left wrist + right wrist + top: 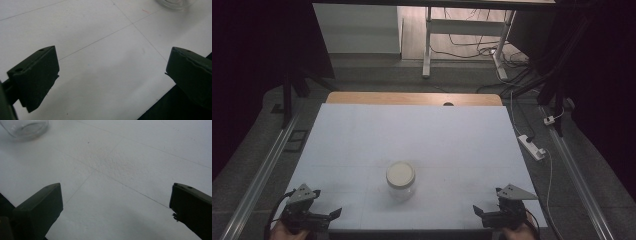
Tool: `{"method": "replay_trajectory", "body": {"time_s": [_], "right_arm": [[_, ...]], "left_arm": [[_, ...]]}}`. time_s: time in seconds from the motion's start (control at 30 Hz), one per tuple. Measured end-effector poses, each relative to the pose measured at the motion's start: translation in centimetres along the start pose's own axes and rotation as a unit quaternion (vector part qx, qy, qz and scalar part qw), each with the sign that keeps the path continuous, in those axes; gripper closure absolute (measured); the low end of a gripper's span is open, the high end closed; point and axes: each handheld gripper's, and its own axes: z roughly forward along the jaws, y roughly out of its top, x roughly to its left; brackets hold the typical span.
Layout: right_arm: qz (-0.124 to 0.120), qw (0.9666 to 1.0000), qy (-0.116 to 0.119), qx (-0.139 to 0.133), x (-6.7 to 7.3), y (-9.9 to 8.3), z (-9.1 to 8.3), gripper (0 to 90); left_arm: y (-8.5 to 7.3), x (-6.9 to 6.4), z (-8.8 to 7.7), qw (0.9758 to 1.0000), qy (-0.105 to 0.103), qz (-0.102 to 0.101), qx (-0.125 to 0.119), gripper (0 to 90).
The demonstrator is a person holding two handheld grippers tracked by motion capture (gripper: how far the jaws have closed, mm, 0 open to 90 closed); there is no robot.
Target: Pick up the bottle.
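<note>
A clear glass jar (400,180) stands upright on the white table top (412,135), near the middle of its near half and closer to the person than to the far edge. A pale, cream-coloured lid (400,173) covers its mouth. Through the glass wall nothing can be made out inside; whether the jar holds anything cannot be told.

In the left gripper view the base of the jar (173,3) sits at the top right corner, well apart from the jaws. In the right gripper view its glass base (25,128) sits at the top left corner, again well clear.

The left gripper (314,216) rests at the near left corner of the table, held in a hand (282,231). Its jaws are spread wide, grasping nothing. The right gripper (492,214) sits at the near right corner, held in the other hand (519,232), jaws likewise spread wide. The jar stands between the two grippers, a little farther up the table, touched by neither.
</note>
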Motion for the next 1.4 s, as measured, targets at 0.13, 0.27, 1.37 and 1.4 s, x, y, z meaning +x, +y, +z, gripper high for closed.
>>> {"method": "replay_trajectory", "body": {"time_s": [0.13,0.27,1.37,1.4], "right_arm": [[0.027,0.9995,0.014,-0.011,-0.6,-0.11,-0.22,0.0],[0.033,0.9992,0.021,-0.011,-0.77,-0.12,-0.2,0.0],[0.007,0.9995,0.028,0.008,-0.32,0.03,0.18,0.0],[0.007,0.9995,0.028,0.008,-0.32,0.03,0.18,0.0]], "left_arm": [[0.01,-0.06,0.01,1.0,0.004,0.001,0.001,0.0],[0.02,-0.06,0.03,1.0,0.004,0.001,0.002,0.0],[0.5,-0.23,0.0,0.9997,-0.012,0.01,-0.017,0.0],[0.56,-0.3,-0.02,0.9997,-0.01,0.014,-0.019,0.0]]}}
